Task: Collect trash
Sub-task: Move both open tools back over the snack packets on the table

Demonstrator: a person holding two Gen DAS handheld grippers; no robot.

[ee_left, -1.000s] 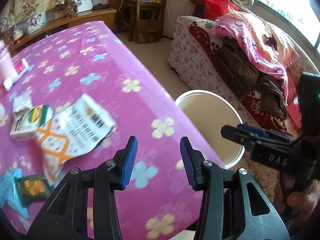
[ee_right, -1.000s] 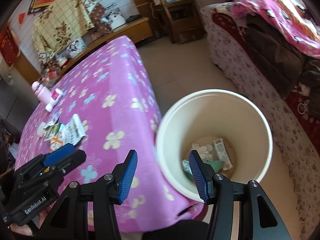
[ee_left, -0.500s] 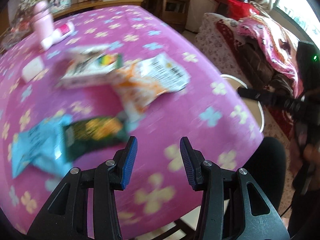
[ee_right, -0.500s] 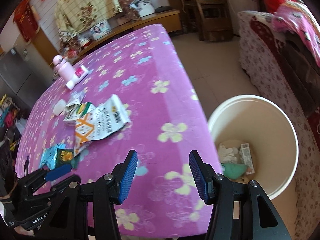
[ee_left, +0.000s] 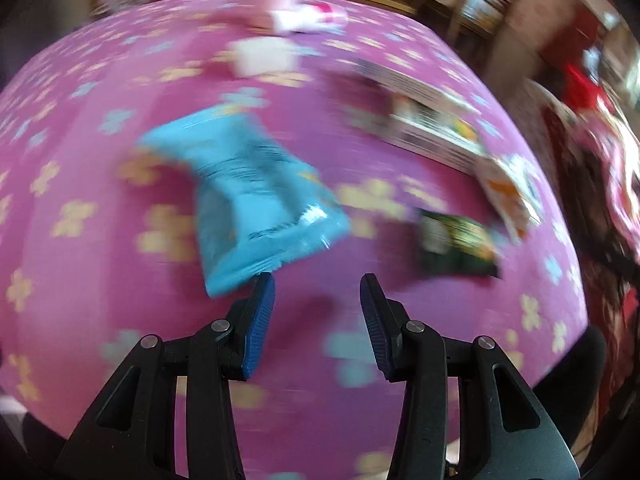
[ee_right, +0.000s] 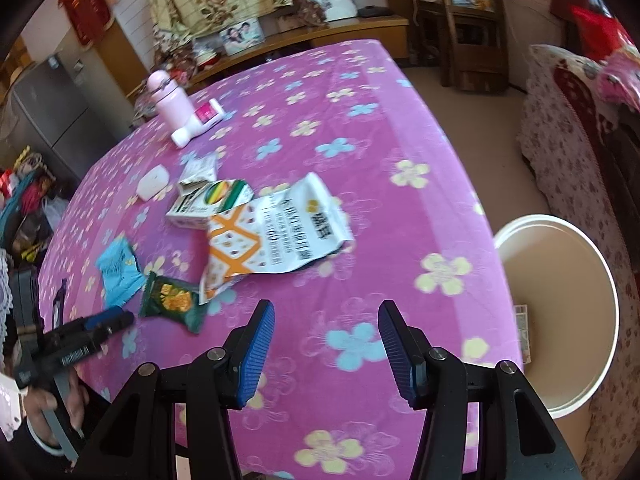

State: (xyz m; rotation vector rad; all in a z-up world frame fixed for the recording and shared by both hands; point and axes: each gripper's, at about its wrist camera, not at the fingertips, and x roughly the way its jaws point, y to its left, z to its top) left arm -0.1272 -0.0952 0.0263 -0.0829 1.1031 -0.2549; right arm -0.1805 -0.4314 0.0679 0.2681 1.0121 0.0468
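Trash lies on the pink flowered tablecloth [ee_right: 360, 128]: a blue wrapper [ee_left: 256, 192] [ee_right: 118, 270], a dark green wrapper [ee_left: 456, 244] [ee_right: 174, 304], a white and orange bag [ee_right: 276, 232] and a small carton [ee_right: 210, 200]. My left gripper [ee_left: 318, 292] [ee_right: 116, 320] is open and empty, its left tip close to the blue wrapper's near edge; that view is blurred. My right gripper [ee_right: 326, 320] hangs open and empty over the table's front, below the bag. A white bucket [ee_right: 560, 320] stands on the floor at the table's right corner, with some trash inside.
A pink bottle [ee_right: 170, 100], a white and pink tube [ee_right: 198, 122], a small white packet [ee_right: 200, 168] and a white oval piece [ee_right: 152, 182] lie further back. A couch with blankets [ee_right: 580, 128] runs along the right. A hand [ee_right: 52, 400] holds the left gripper.
My left gripper swept left across the table, from the bucket side to the blue wrapper. My right gripper moved left from above the bucket to over the table's front. Both stayed open.
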